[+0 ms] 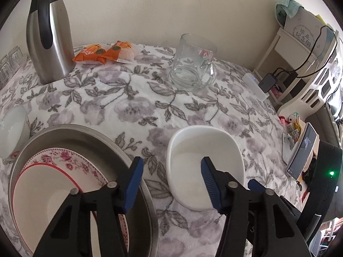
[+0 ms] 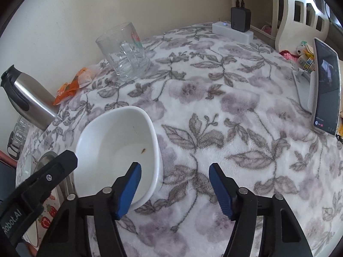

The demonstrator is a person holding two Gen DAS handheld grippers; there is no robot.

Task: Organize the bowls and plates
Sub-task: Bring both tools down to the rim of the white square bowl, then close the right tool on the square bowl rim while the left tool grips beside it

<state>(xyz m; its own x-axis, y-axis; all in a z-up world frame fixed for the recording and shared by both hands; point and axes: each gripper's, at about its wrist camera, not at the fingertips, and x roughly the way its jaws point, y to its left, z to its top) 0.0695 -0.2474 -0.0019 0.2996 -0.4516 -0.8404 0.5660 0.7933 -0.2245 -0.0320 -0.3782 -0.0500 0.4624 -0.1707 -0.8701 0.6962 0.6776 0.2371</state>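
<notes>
Between both spread grippers' fingers [image 2: 134, 187], white bowl [image 2: 115, 150] on cloth [image 2: 235, 128].

two bowls [image 1: 205, 167] [image 1: 12, 130], two plates [image 1: 53, 192] [image 1: 70, 160], one mug [image 1: 193, 64]

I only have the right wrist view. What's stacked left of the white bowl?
Observer: A red-rimmed plate lies on a floral plate inside a metal pan.
Operator: Any other bowl over there?
Observer: Yes, a small white bowl sits beyond the pan, at the left edge.
Operator: Where are the left tongs?
Observer: The left tongs are open; one finger is over the pan, the other over the white square bowl.
</notes>
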